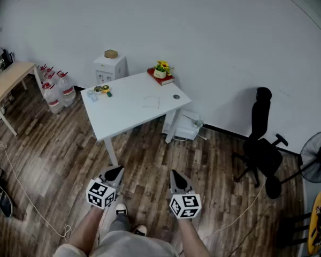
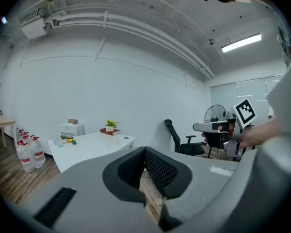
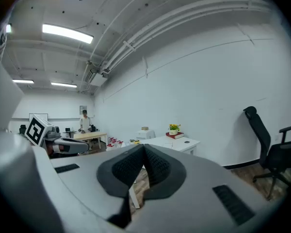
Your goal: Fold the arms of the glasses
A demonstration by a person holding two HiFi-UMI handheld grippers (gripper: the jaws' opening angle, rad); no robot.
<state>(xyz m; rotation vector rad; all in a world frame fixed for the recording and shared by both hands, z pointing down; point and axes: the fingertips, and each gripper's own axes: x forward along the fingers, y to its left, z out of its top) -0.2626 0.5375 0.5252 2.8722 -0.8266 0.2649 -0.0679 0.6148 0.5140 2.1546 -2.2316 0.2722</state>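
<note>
- Standoff: the person stood well back from the white table with both tools held low before the body. By my judgement the folding had not begun.
- On the left gripper the jaws were pressed fully together with nothing between them. It pointed toward the table's near edge, tipped slightly downward.
- The right gripper was the same, clamped tight on nothing, aimed at the table and well apart from it.
- The glasses showed as a faint thin outline on the table top, toward its right half, near a small dark disc. They were too small in the head view to say whether the arms stood open, and I take the outline for the glasses only with some doubt.
- A flower pot sat on a red book at the table's far corner, clear of the glasses.
- Water bottles stood on the floor left of the table, and a black office chair stood to its right.
- The closed, empty jaws looked like a carrying posture for the walk up. The next move would likely need a close approach to the table, and at least one gripper opened before it could take an arm.
</note>
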